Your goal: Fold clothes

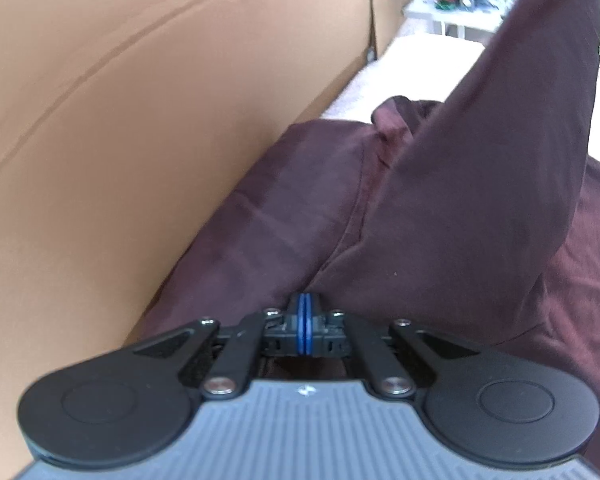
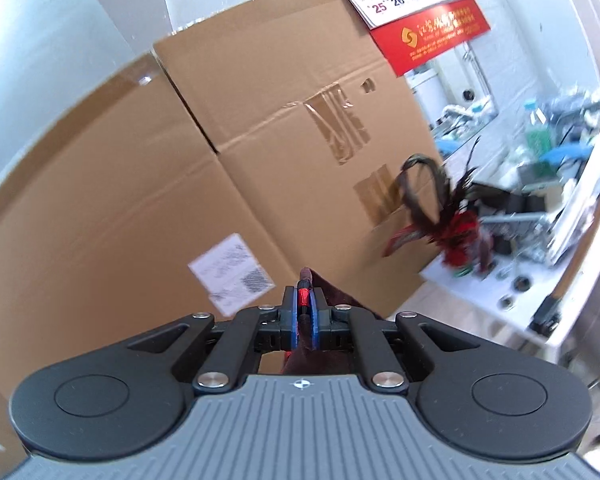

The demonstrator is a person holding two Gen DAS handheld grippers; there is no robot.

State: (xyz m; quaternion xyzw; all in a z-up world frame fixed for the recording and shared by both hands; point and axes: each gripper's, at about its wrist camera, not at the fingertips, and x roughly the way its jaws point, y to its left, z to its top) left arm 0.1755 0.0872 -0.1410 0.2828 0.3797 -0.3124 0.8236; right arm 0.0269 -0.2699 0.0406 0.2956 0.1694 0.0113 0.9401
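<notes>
Maroon garment (image 1: 440,208), soft and limp, drapes lifted between our left gripper (image 1: 303,316) and right gripper (image 2: 306,308), both clamped on its edges.

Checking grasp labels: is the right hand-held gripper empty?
No, the right hand-held gripper is shut on a pinch of maroon garment.

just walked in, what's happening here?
A person with a handheld gripper in each hand is folding a maroon garment. The left gripper sits low with its fingers closed at the cloth on the white surface. The right gripper is shut on a bit of the same fabric, lifted in front of the cardboard boxes. The fold isn't laid down yet.
</notes>
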